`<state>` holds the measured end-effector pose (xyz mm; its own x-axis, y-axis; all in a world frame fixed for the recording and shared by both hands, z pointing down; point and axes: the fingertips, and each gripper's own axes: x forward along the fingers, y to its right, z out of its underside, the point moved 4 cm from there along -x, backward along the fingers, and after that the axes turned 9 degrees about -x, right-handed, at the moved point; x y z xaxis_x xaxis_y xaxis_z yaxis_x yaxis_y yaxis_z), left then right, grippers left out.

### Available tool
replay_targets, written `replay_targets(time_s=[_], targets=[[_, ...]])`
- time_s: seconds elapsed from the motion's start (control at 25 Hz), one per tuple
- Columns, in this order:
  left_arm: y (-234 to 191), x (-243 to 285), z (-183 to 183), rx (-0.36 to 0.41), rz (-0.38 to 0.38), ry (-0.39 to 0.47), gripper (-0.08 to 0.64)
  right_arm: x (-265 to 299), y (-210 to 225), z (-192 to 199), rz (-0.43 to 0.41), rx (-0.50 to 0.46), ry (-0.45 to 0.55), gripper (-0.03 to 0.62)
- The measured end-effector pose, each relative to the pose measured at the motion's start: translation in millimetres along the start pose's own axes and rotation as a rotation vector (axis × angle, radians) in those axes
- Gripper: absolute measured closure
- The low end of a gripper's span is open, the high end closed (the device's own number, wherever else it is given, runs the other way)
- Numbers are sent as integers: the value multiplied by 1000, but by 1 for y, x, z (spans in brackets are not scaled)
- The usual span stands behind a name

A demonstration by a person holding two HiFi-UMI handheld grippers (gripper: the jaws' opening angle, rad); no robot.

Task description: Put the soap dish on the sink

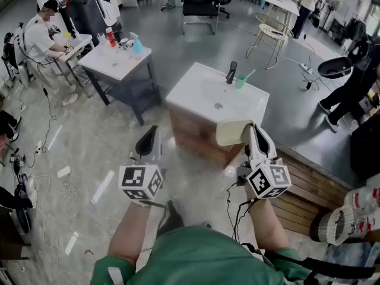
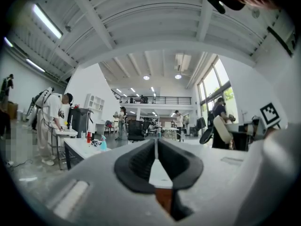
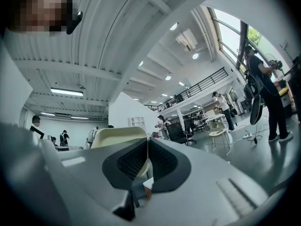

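Note:
A cream soap dish (image 1: 233, 132) is held in my right gripper (image 1: 252, 133), in front of the near edge of the white sink (image 1: 193, 89). In the right gripper view the dish (image 3: 117, 137) rises behind the jaws, which are shut on its rim. My left gripper (image 1: 148, 140) hangs to the left, over the floor, with its jaws shut and nothing between them; the left gripper view shows its pads (image 2: 138, 166) pressed together. The sink stands on a wooden cabinet (image 1: 196, 136) and carries a black tap (image 1: 231, 72) and a green cup (image 1: 241, 81).
A white table (image 1: 114, 62) with a red can, mugs and a spray bottle stands left of the sink. A wooden platform (image 1: 309, 183) lies at the right. Cables (image 1: 62, 192) litter the floor at left. People stand at the far left and right.

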<state>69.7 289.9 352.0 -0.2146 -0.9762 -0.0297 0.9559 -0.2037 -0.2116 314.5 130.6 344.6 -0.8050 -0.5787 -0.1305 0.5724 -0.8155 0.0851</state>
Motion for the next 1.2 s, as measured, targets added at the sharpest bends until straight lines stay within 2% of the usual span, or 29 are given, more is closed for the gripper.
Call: replay_targets(time_s=[0.28,0.48,0.76,1.0,1.2], targets=[[-83,41,-26,-28,46,29,543,72,-31,1,64,-32,-21,580],[-129,77,-23,-66,88,7,543,115,-43,8,122,-54,-41,580],[-166,116,-8,-100,136,-35,543,156,-48,32,191,-29,-67,580],[-186,147,7,-124,132,-69,543,186,-40,51,205,-23,-102,580],[-194,183,18,-108,121,-98,543,221,-17,70,201,1,-110,580]])
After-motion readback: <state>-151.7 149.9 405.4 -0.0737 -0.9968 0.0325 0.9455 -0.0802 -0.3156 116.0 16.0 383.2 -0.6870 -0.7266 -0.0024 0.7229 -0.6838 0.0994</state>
